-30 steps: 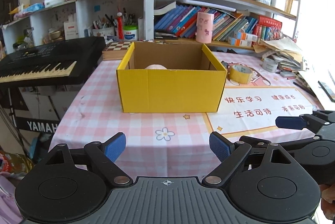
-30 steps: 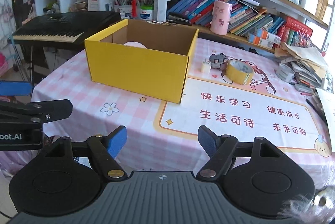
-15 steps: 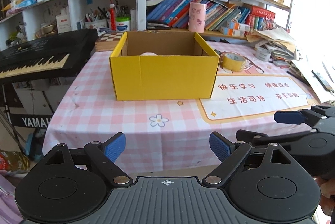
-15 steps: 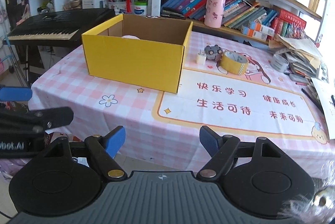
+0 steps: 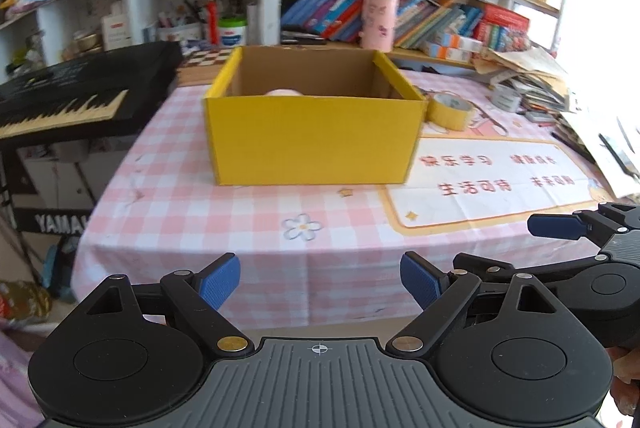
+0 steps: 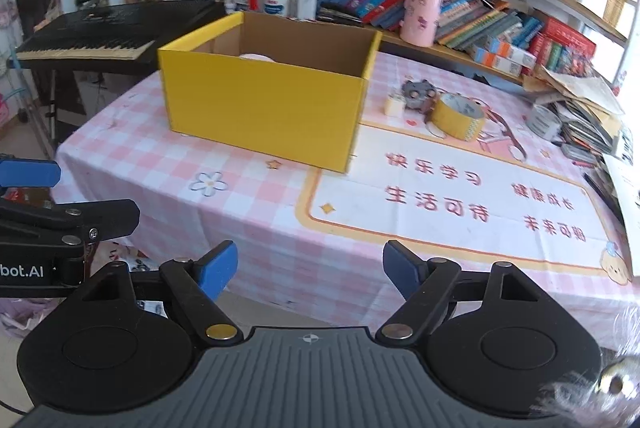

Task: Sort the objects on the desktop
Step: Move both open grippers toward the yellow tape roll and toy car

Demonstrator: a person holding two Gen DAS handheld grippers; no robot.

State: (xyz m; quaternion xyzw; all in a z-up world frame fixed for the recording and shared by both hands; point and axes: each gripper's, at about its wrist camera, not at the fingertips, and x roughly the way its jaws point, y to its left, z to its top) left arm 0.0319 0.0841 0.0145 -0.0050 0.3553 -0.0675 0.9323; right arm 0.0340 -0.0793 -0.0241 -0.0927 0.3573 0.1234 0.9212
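Two grippers: we see both held off the near table edge, level with each other, nothing between their blue pads.
Left gripper (image 5: 320, 282): jaws wide apart, empty.
Right gripper (image 6: 310, 268): jaws apart and empty; we note them a little wider than a second ago.
Yellow box (image 6: 264, 104): open-topped cardboard, bright yellow outside, plain brown inside, standing on the pink checked tablecloth (image 6: 160, 164) toward its far left part.
Pale pink item (image 5: 285, 92): we see only its rounded top, inside the box near the back wall; what it is we cannot tell.
Tape roll (image 6: 458, 116): yellowish, tilted on the printed desk mat (image 6: 440, 196), to the right of the box and apart from it.
Small grey toy (image 6: 418, 93): just beside the tape roll, with a small white block (image 6: 394, 105) next to it.
Keyboard (image 5: 72, 96): black, off the table's left side.
Change from earlier: we find box, tape roll and toy lying as before; both views now take in more of the table's near edge and the drop of the cloth, and the left view is slightly blurred.
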